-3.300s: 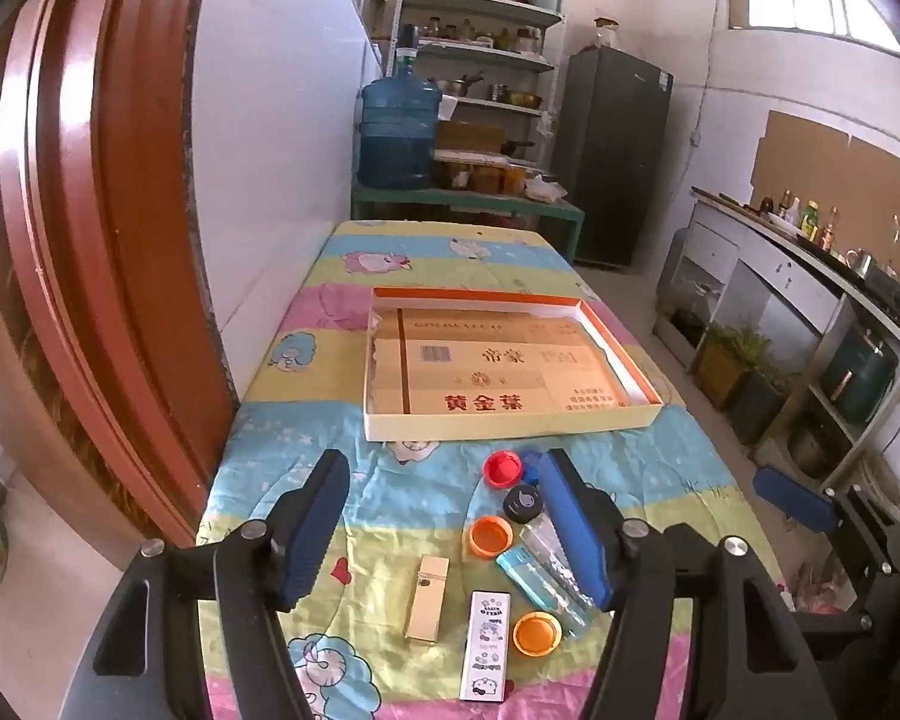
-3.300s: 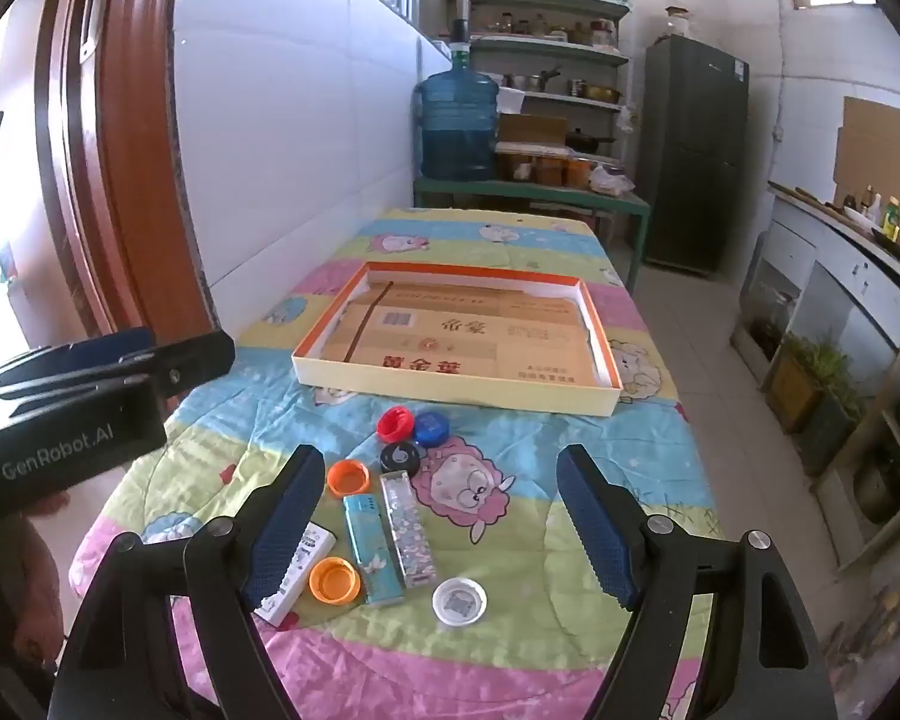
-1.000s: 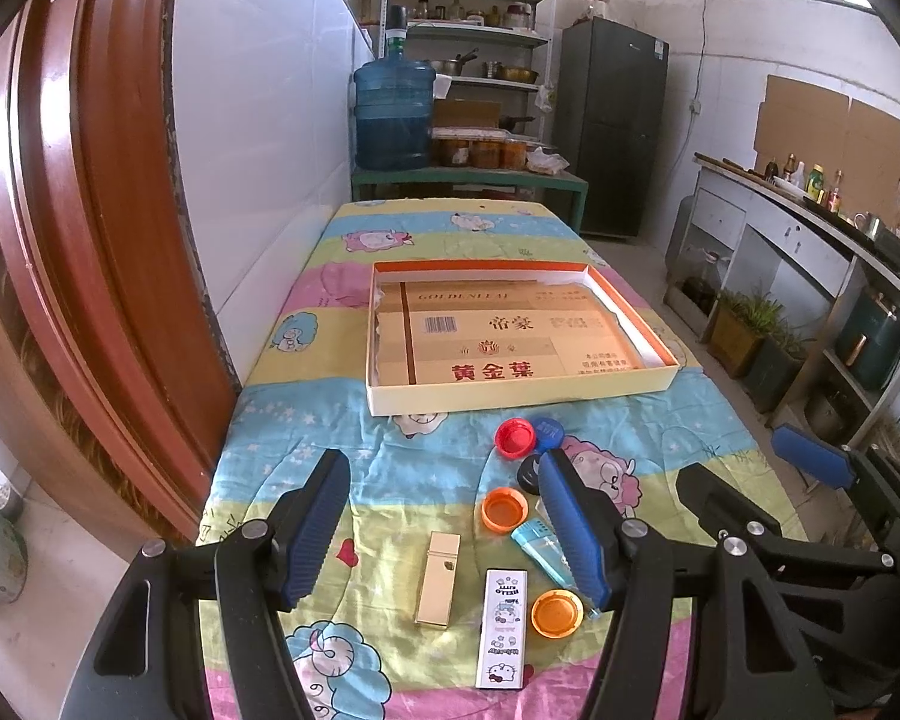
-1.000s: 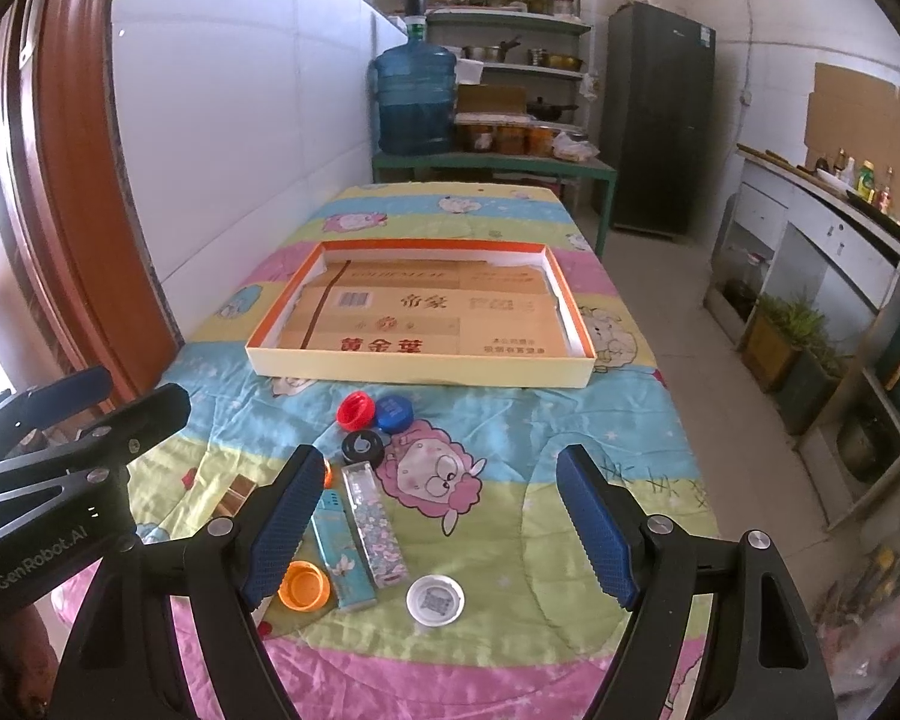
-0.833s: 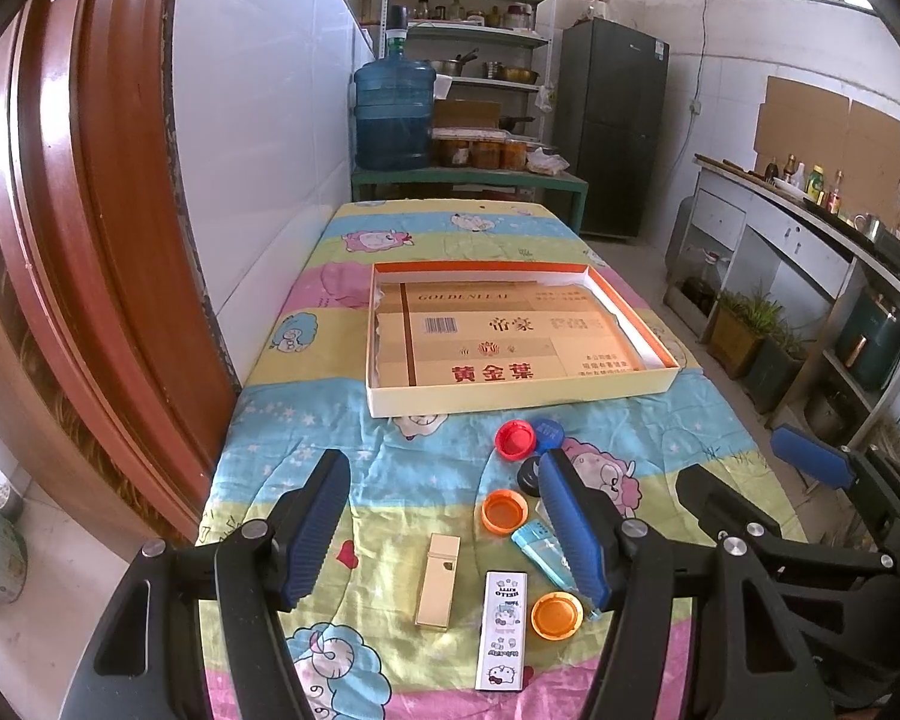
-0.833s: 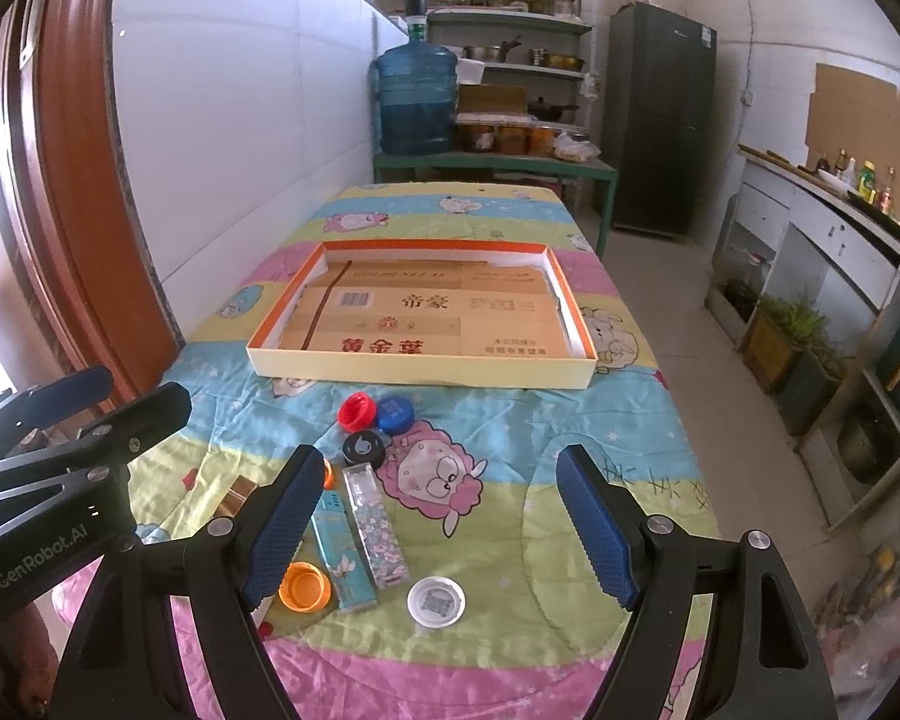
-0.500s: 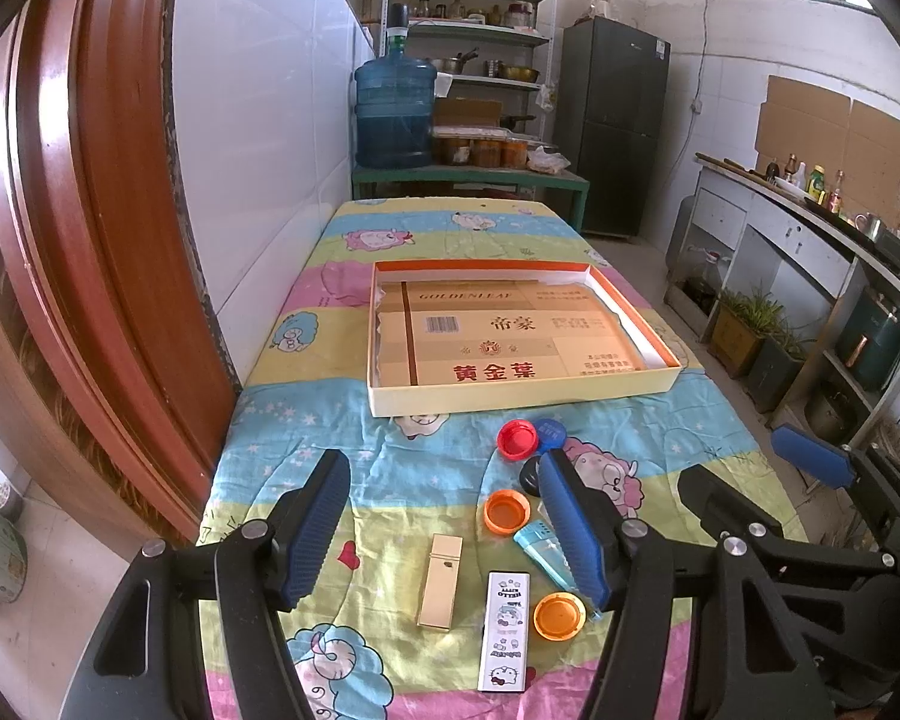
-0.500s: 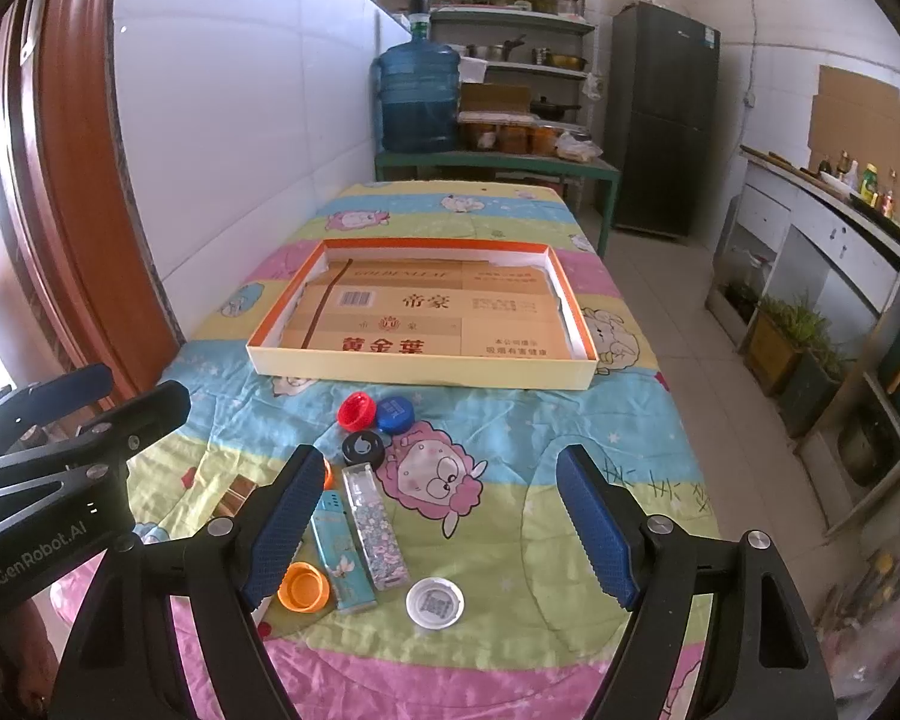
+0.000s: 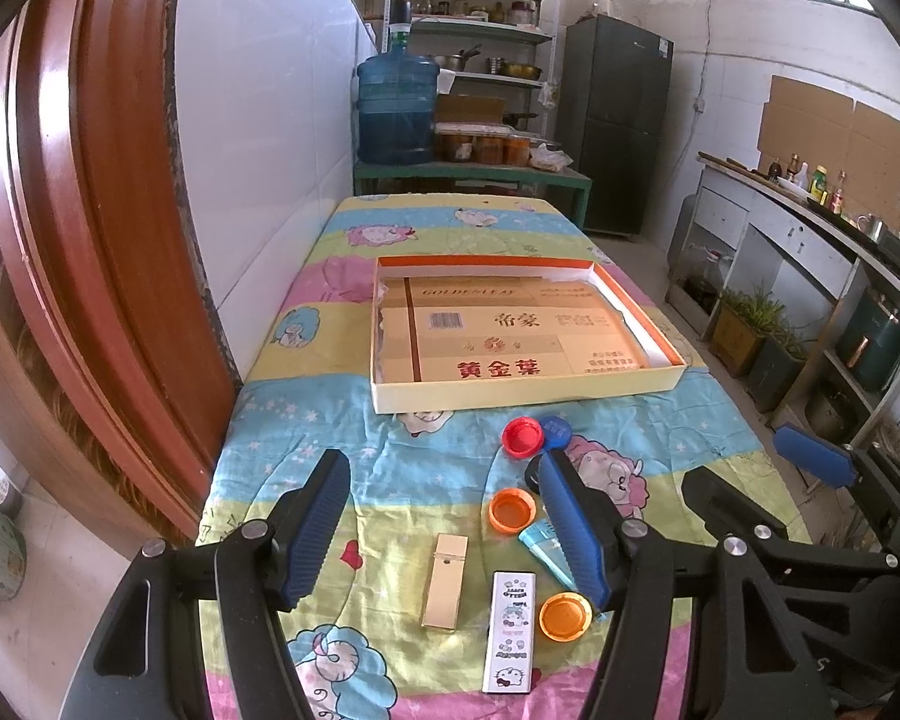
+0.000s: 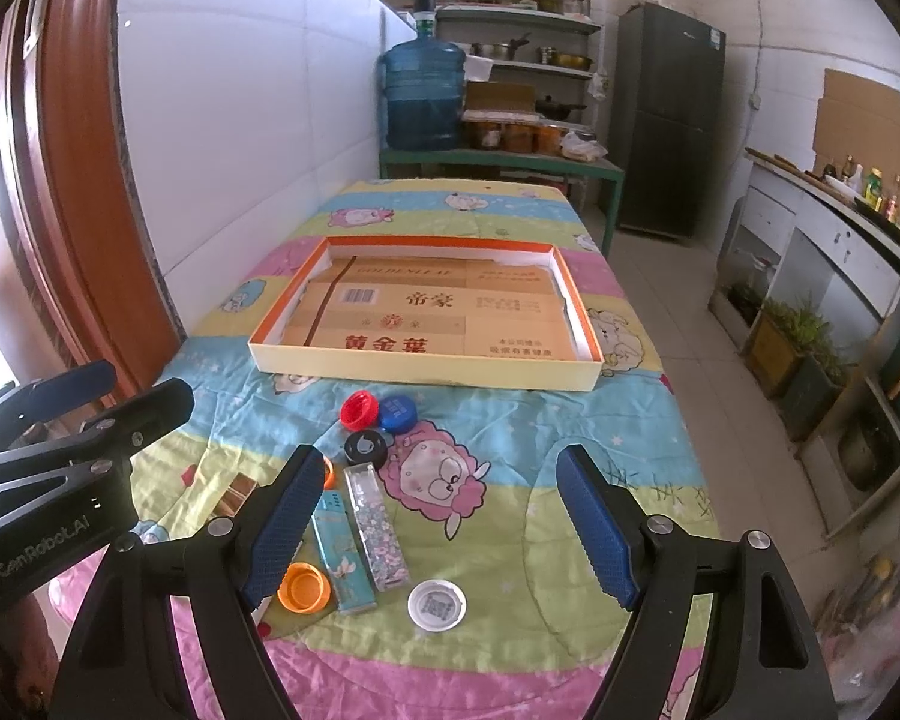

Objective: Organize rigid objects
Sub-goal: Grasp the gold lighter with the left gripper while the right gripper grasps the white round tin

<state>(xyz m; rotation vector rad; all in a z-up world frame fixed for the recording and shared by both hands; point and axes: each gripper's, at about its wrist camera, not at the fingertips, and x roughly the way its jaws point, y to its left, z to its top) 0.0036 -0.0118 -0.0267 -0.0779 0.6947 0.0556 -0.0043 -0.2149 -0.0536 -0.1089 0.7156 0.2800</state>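
Note:
A shallow cardboard tray [image 9: 630, 387] [image 10: 570, 378] with an orange rim lies mid-table. In front of it sit loose caps: red cap [image 9: 522, 437] [image 10: 356, 408], blue cap [image 9: 556, 432] [image 10: 398, 411], black cap [image 10: 366, 447], two orange caps [image 9: 512, 508] [image 9: 564, 617], white cap [image 10: 437, 605]. Beside them lie a gold lighter [image 9: 445, 581], a white cartoon-print case [image 9: 509, 630], a teal case [image 10: 342, 549] and a glittery case [image 10: 378, 525]. My left gripper [image 9: 447, 531] and right gripper [image 10: 435, 519] hover open above the near end, holding nothing.
The table carries a cartoon-print cloth [image 9: 330, 468] and stands against a tiled wall on the left. A wooden door frame [image 9: 90, 240] is at near left. A water jug [image 9: 397, 111], shelves and a fridge [image 9: 621, 132] stand behind; a counter [image 9: 810, 240] runs along the right.
Both grippers have drawn back slightly and steadied since 3.3 s ago; over the last second almost nothing has moved. The objects lie where they were.

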